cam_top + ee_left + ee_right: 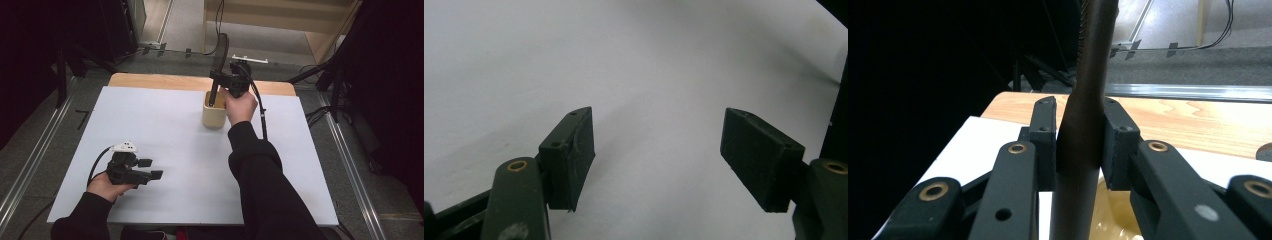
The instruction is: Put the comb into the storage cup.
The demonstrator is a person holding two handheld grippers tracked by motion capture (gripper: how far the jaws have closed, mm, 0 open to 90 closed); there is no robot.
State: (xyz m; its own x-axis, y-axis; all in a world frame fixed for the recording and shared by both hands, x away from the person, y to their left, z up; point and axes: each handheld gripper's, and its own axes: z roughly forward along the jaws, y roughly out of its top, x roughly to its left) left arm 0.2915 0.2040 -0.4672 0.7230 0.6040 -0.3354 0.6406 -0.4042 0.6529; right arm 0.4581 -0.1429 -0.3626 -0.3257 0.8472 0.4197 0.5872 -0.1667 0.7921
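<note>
Item 1, left tongs [150, 169]: resting low on the white surface [165, 150], well to the left of the cup and nearer the person. In the left gripper view the left tongs [659, 155] are standing wide, with nothing but bare sheet between the pads. The left hand [105, 187] is lying idle beneath them.

Item 2, cup [214, 112]: a pale cream holder standing upright toward the far edge of the surface, right of centre. This is the landmark for all entries.

Item 3, dark utensil [218, 65]: a long brown-black tool, apparently a comb or brush, standing nearly upright with its lower end going into the cup mouth and its broad end rising above. Its long axis is running vertically, in line with the cup opening.

Item 4, right tongs [216, 77]: hovering directly above the cup, clamping the dark utensil [1083, 145] across its handle. In the right gripper view the cup's yellowish interior [1113, 215] is showing just below the pads.

Item 5, right hand [241, 106]: sitting just right of the cup; judged the working hand, far nearer than the left.
</note>
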